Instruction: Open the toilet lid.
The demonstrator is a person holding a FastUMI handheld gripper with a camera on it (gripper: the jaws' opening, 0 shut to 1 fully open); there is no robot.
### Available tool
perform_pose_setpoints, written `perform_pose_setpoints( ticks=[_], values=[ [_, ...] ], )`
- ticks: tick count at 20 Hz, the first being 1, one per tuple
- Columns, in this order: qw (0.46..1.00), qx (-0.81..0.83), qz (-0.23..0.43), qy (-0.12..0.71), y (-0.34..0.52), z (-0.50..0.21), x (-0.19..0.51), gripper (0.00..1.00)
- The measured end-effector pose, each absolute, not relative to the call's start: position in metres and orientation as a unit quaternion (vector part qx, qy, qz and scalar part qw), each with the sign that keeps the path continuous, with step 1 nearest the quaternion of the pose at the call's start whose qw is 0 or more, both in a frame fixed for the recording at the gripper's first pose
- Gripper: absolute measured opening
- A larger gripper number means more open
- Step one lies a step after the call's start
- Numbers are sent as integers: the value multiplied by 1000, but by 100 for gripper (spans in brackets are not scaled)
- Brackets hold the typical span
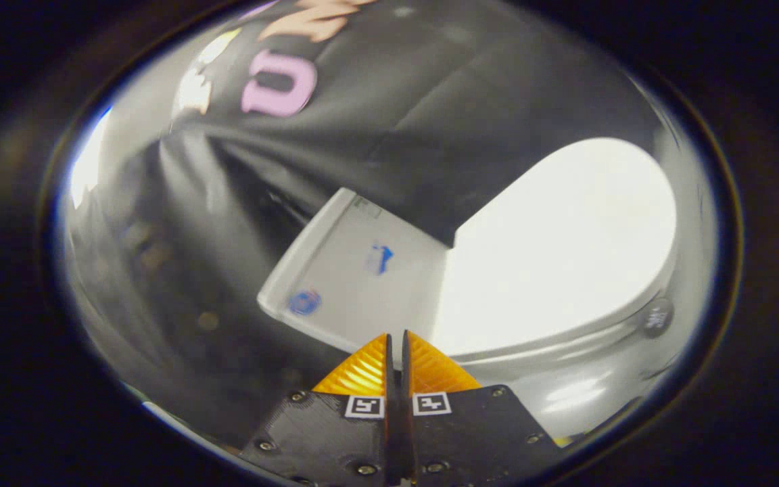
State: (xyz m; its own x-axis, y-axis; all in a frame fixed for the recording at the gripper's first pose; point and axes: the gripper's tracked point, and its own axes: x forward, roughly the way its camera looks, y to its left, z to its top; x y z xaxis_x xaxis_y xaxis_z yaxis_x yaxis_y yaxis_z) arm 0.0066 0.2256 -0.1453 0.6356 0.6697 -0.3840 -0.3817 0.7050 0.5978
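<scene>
Clenched was how I found the claw [395, 336]: its two orange ribbed fingers [362, 372] stood side by side with only a thin dark slit between them, and nothing sat in that slit. Each finger's black mount carried a small square black-and-white marker [364, 406]. The whole tool was rolled, so the toilet lay tilted across my view, running from about 9 o'clock of the fingertips up toward 2 o'clock.

Just ahead of the tips, toward 12 o'clock, I saw the toilet's flat white back part [356, 270], with a blue mark and a round blue sticker on it, both too blurred to make out. From there toward 1 and 2 o'clock stretched the toilet lid [565, 243], shut down flat over the seat and washed out to bare white by the light. Its edge curved round just beyond the right finger, near it; I could not tell whether the tip touched it. Under that edge, toward 3 o'clock, the grey-white bowl [579, 389] fell away, and a small dark round piece [657, 316] sat at the lid's rim on that side.

Beyond the toilet, from 10 to 1 o'clock, hung the black cloth wall [389, 88] in folds. To the 9 o'clock side the ground [180, 297] was dark and blurred, with a few dim spots I could not identify. Between the fingers and the lid's edge I saw nothing in the way.
</scene>
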Motion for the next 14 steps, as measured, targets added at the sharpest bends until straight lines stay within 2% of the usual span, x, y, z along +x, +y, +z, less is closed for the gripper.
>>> perform_pose_setpoints(
  ticks=[3, 7, 9, 13, 14],
  values=[
    [872, 260, 275, 311, 215, -151, 12, 1],
    [884, 278, 200, 318, 166, -169, 36, 4],
    [893, 262, 170, 324, 146, -173, 39, 18],
    [902, 256, 90, 337, 82, -201, 50, 92],
    [901, 261, 73, 340, 70, -205, 49, 92]
  ],
)
